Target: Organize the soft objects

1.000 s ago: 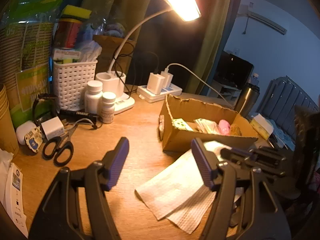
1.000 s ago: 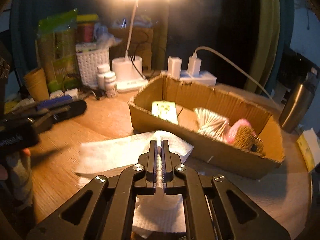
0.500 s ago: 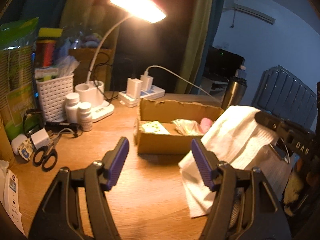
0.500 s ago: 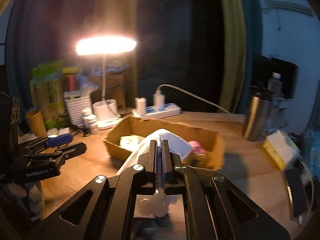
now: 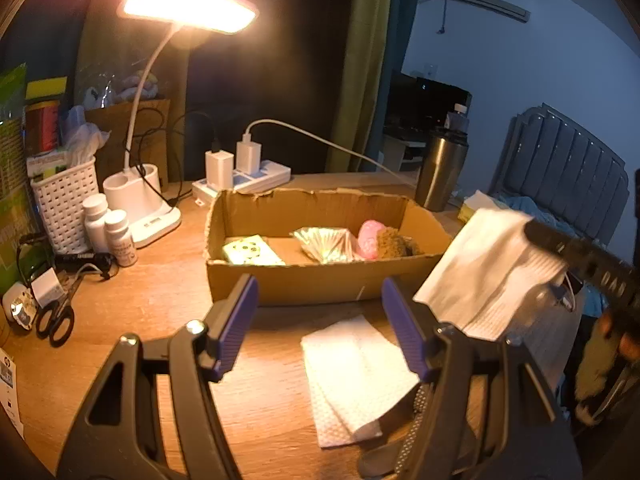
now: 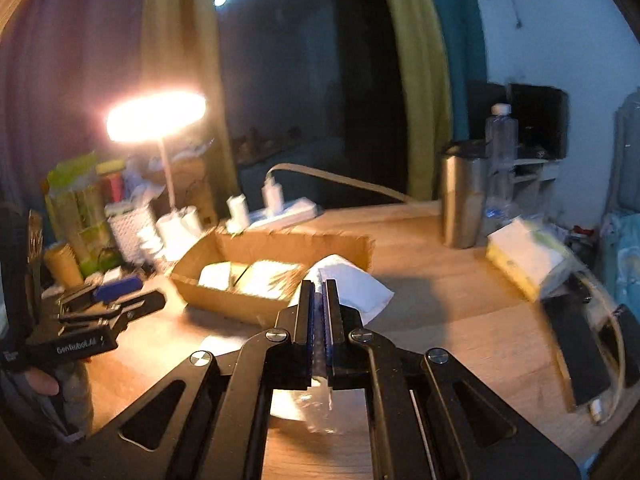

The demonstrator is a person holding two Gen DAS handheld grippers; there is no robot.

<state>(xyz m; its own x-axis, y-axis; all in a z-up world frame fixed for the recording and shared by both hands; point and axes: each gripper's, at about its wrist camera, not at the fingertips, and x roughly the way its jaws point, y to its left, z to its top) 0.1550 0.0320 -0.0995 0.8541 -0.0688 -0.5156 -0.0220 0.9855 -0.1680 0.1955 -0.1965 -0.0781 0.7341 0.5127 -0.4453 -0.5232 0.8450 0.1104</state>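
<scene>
White paper towel (image 6: 352, 280) pinched by right gripper (image 6: 320, 300), cardboard box (image 6: 224, 304) just beyond, left gripper (image 5: 320, 312) spread, empty, 2nd towel (image 5: 352, 376) below it

Embossed paper towel (image 5: 352, 376), seemingly matt wooden table (image 5: 160, 320), cardboard box (image 5: 312, 280).

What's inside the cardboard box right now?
In the cardboard box: a pale dotted pad at the left, a shiny crinkled packet in the middle, and a pink toy beside something brown and fuzzy. The near wall hides the floor's front strip.
</scene>
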